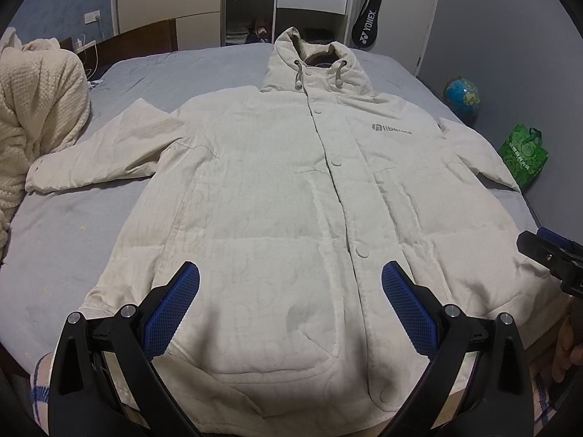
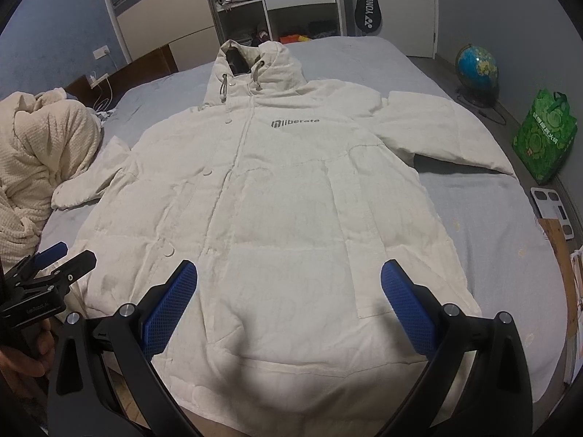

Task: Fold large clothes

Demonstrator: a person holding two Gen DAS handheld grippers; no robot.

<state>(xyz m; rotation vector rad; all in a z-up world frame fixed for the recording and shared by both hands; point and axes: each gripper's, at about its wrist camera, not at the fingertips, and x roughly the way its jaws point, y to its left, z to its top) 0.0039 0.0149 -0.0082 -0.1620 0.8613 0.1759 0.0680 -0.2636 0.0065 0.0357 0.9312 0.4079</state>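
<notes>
A large cream hooded jacket (image 1: 277, 189) (image 2: 291, 196) lies flat and front-up on the bed, snapped closed, hood at the far end and both sleeves spread outward. My left gripper (image 1: 290, 284) hovers open above the hem, left of the snap line, holding nothing. My right gripper (image 2: 289, 284) is open too, over the hem on the logo side, also with nothing between its blue pads. The right gripper's tip (image 1: 550, 251) shows at the right edge of the left wrist view, and the left gripper (image 2: 54, 269) shows at the left edge of the right wrist view.
The bed has a grey-blue sheet (image 1: 65, 233) (image 2: 492, 225). A cream knitted blanket (image 1: 36, 109) (image 2: 40, 153) is piled at the left by the left sleeve cuff. On the floor to the right stand a globe (image 2: 476, 69), a green bag (image 2: 544, 138) and a scale (image 2: 552, 211).
</notes>
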